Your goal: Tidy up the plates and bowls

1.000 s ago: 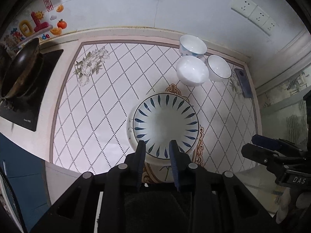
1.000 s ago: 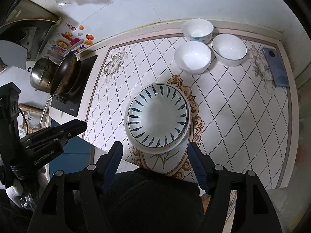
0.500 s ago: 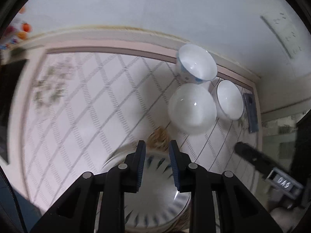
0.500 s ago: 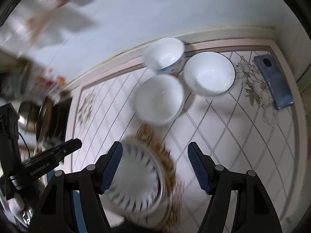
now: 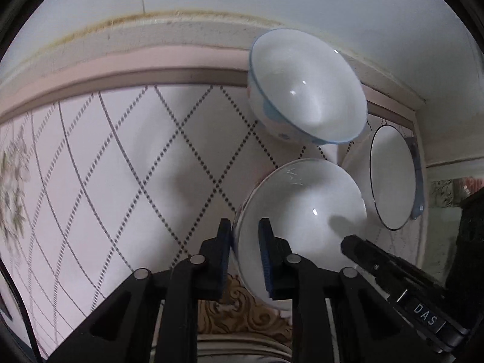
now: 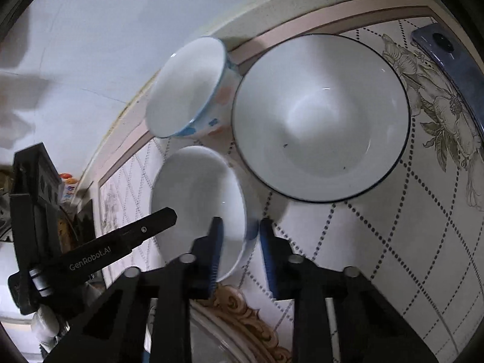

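I have the plain white bowl (image 5: 302,211) pinched on opposite rims: the left gripper (image 5: 244,236) at its nine o'clock edge, the right gripper (image 6: 239,236) at three, both having just narrowed onto the wall, so a lift should stay level. It sits on the patterned counter (image 5: 121,157), the blue-rimmed bowl (image 5: 305,90) at twelve and the black-rimmed bowl (image 6: 320,115) at two.

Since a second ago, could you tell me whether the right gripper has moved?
Yes. The right gripper has come down and forward from the patterned plate to the plain white bowl, its jaws closing on that rim.
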A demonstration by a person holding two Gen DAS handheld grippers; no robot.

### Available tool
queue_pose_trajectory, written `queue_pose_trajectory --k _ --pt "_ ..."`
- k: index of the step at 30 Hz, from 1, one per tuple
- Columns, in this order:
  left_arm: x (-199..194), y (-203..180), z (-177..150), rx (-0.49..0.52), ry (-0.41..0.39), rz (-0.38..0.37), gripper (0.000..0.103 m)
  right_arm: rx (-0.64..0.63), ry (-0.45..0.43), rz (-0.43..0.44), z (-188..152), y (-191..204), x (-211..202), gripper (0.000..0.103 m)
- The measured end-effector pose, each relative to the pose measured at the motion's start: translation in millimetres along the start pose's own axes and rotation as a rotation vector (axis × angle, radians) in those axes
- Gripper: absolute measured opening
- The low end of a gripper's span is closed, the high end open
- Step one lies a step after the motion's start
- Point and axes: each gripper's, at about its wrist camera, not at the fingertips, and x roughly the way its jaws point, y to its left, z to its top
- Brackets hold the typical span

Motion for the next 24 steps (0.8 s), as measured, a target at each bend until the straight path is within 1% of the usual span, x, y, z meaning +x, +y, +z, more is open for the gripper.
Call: queue_pose_trajectory --k 1,6,10,13,17,21,24 --pt "-0.5 -1.6 -1.0 0.009 -0.004 0.007 0.016 -0.005 -0.007 -0.008 0.3 1.0 1.6 0.015" --pt "-11.3 -12.0 -11.2 0.039 -0.027 0.026 0.016 -0.019 -0.010 -0.021 -3.1 4.8 4.7 0.015" --pt "-26.3 -21.5 -24.7 0.067 -0.046 0.030 0.016 -0.036 -0.015 -0.011 -11.5 9.3 -3.9 0.015" --pt "-39.7 -26.2 -37.2 0.084 -0.055 0.018 0.016 -0.058 -0.030 -0.002 -22.3 12.2 -16.7 0.015" --pt "-55.2 -41.5 -59.7 0.120 -0.066 -0.010 0.016 -0.088 -0.049 -0.009 -42.6 9.3 -41.7 0.015" --pt "-64.2 -62.6 -82.8 0.168 -0.066 -0.038 0.016 -0.087 -0.058 -0.022 -67.8 -7.6 -68.9 0.015" --pt "-62.6 -82.2 -100.7 0.218 -0.063 -0.041 0.016 -0.073 -0.065 -0.035 -86.8 -27.8 -91.2 0.015"
